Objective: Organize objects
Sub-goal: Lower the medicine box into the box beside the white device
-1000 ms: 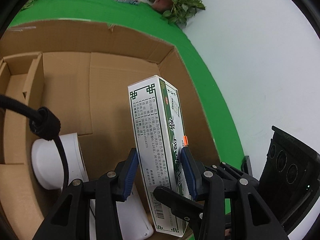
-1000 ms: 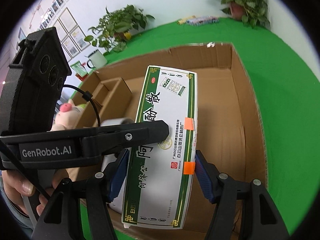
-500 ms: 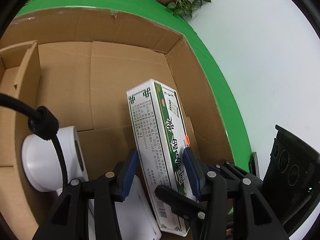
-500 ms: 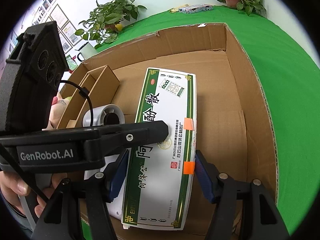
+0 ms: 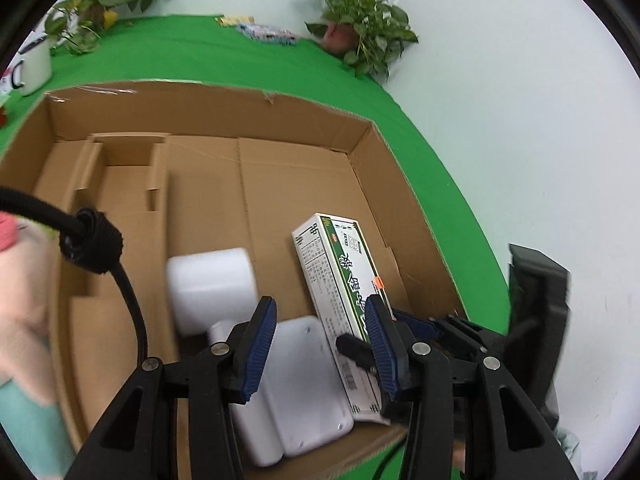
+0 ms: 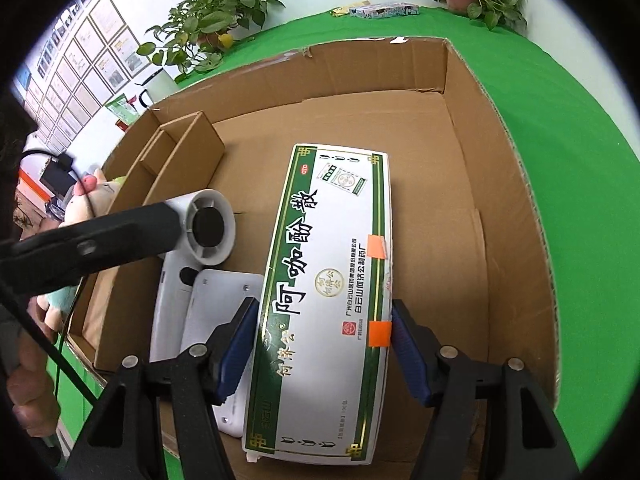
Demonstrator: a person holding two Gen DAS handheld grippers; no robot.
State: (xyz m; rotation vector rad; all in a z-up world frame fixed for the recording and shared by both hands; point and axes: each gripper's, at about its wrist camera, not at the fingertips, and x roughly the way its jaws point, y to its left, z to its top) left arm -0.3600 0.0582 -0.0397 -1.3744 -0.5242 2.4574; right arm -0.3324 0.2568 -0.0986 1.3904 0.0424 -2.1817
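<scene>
While your right gripper (image 6: 322,350) straddles the medicine box (image 6: 324,300), note the stock. Item: medicine box, green and white, in the cardboard box (image 6: 508,208), lower centre of the right view, long axis running away toward upper frame along the fingers. Pads flank both long edges; contact on the left edge looks likely, on the right a sliver of gap may remain, so a firm pinch cannot be confirmed. Left gripper (image 5: 320,344): spread, empty, over the white device (image 5: 304,380), box at its right. Right gripper is nearer. Box underside hidden; left view blurred.
</scene>
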